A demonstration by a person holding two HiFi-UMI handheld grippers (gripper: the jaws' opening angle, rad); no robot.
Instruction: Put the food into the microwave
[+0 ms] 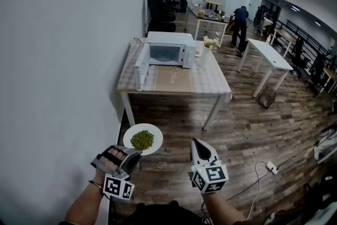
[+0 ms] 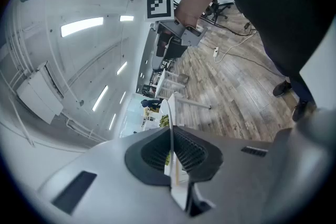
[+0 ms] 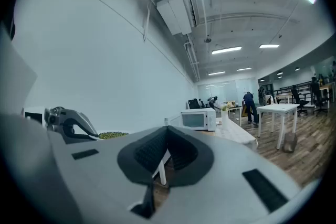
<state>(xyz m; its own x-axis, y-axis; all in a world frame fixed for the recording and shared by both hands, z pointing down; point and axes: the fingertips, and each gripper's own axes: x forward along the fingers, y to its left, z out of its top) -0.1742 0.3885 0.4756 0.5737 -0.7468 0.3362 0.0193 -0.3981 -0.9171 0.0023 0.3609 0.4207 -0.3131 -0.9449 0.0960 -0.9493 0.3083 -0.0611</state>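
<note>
Step in hand: carrying, with the approach to the table not yet made. My left gripper (image 1: 135, 153) has its jaws closed on the near rim of the white plate (image 1: 154, 146). The left gripper view shows the plate edge-on, pinched between the two pads, with nothing else in there. The food (image 1: 142, 139), a heap of small green pieces, sits in the middle of the plate, clear of the rim all round. The plate is in the air over the wooden floor, well short of the table (image 1: 210, 84). My right gripper (image 1: 196, 145) hangs beside it with its jaws together on nothing; its own view shows only the table leg and floor past the tips. The microwave (image 1: 168, 50) stands toward the far left corner of the table, and its door (image 1: 140, 67) is swung open along the left edge, so I judge the cavity ready and no opening step needed. The next move calls for walking the plate up to the table's near edge, holding it level so the heap does not slide, and passing it to the right of the open door into the cavity. I judge a one-sided rim grip prone to droop. The right gripper is free for the door afterwards.
</note>
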